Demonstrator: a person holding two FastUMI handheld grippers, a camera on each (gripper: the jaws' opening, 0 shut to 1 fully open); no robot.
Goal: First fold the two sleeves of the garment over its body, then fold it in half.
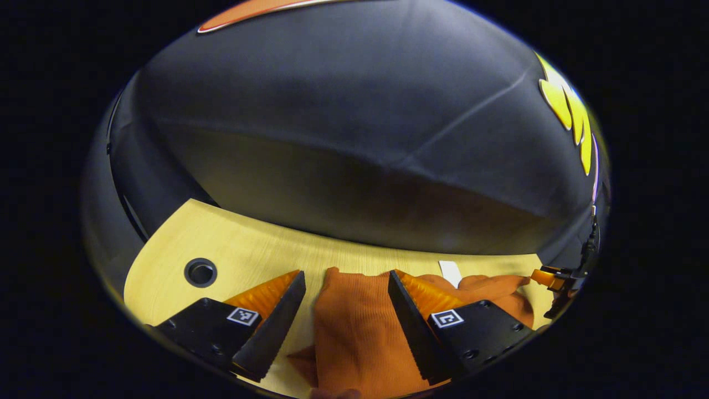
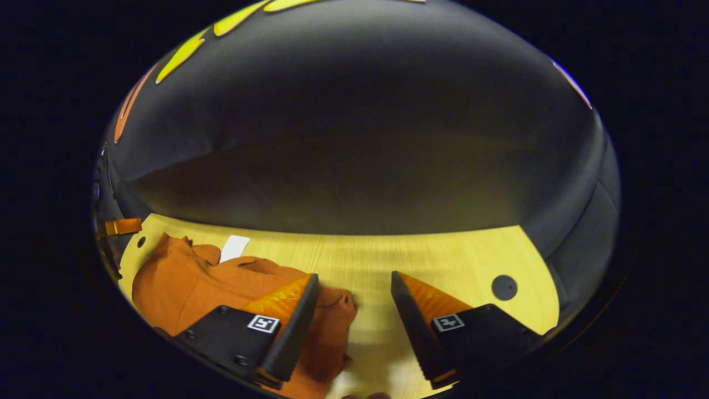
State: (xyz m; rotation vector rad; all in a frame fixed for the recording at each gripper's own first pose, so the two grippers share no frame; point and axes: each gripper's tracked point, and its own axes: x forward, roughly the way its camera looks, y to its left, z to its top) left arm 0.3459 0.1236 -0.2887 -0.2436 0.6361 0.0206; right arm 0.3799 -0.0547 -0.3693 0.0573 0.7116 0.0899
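An orange ribbed knit garment lies on the light wooden table. In the left gripper view a long strip of it runs up between the two fingers of my left gripper, which is open and holds nothing. More bunched cloth spreads off to the right. In the right gripper view the garment is heaped at the left. One rounded cloth end reaches just past the left finger of my right gripper. This gripper is open over bare table.
A white slip lies on the table behind the garment. Round cable holes sit in the tabletop. The other gripper's orange finger shows far off at the edges. The black cloth wall closes the table's back.
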